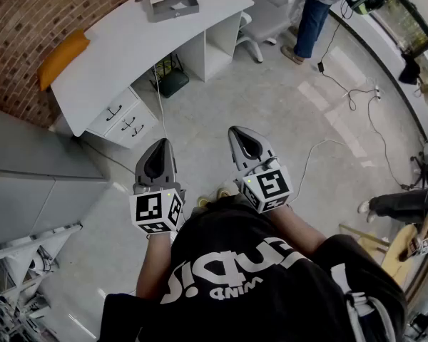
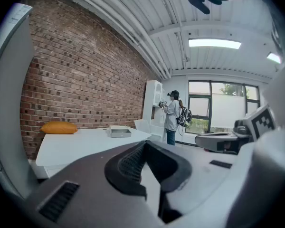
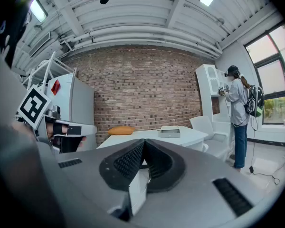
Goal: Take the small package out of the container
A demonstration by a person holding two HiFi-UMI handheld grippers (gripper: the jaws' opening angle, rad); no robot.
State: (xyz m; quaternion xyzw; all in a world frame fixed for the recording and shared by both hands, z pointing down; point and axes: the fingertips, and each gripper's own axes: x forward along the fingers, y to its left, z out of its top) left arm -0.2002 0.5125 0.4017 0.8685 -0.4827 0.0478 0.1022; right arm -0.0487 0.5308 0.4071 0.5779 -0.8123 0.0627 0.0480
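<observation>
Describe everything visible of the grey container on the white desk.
The grey container is a shallow, open-topped rectangular box with low walls, matte, material unclear. It sits flat on the white desk, near the end away from the orange cushion. Something pale lies inside; what it is cannot be told. Nothing else touches it.

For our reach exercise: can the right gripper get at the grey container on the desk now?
Probably not: the right gripper sits at the person's body, open floor away from the grey container.
</observation>
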